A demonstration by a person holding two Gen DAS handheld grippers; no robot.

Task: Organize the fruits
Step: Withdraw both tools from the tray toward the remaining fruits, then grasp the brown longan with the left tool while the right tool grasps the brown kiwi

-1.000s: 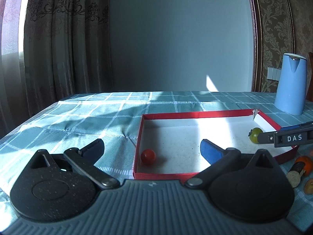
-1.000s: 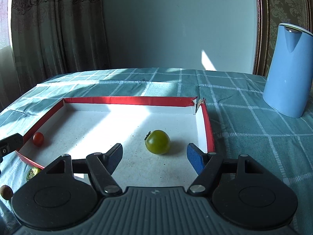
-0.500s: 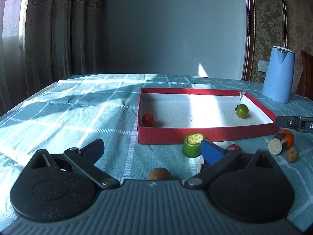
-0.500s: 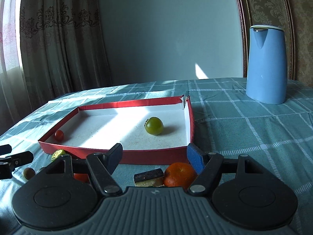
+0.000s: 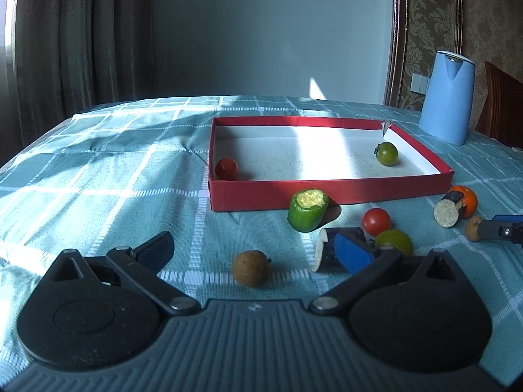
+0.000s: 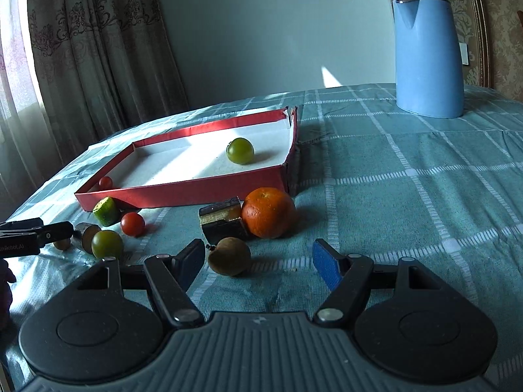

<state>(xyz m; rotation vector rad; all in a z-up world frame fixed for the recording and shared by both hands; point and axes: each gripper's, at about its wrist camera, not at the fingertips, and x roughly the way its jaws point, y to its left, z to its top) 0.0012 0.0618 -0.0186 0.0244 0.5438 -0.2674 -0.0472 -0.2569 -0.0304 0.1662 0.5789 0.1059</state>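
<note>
A: Going left to right on the counter (image 5: 98, 170): what's still outside the red box (image 5: 327, 192)?

B: In the left wrist view, a brown round fruit (image 5: 251, 268) sits at six o'clock from the box's front wall, then a green cut piece (image 5: 307, 210), a dark cut chunk (image 5: 340, 245), a red tomato (image 5: 376, 221) and a green tomato (image 5: 394, 241). The orange (image 6: 268, 212) lies near the box's front right corner. A small red tomato (image 5: 226, 168) and another green one (image 5: 387, 153) are already inside.

A: And the jaws?

B: The left gripper (image 5: 258, 254) has its jaws spread, nothing between them. The right gripper (image 6: 258, 263) is likewise spread and empty, with a second brown fruit (image 6: 229, 256) just ahead, towards eleven o'clock.

A: How would that one handle?

B: Light and round, I'd judge, with a dull, thin skin, so it's likely to roll. Take it across its widest middle, pads level, squeezing gently. The tomatoes look smooth and soft; press lightly. The orange seems heavier and needs wider jaws.
</note>
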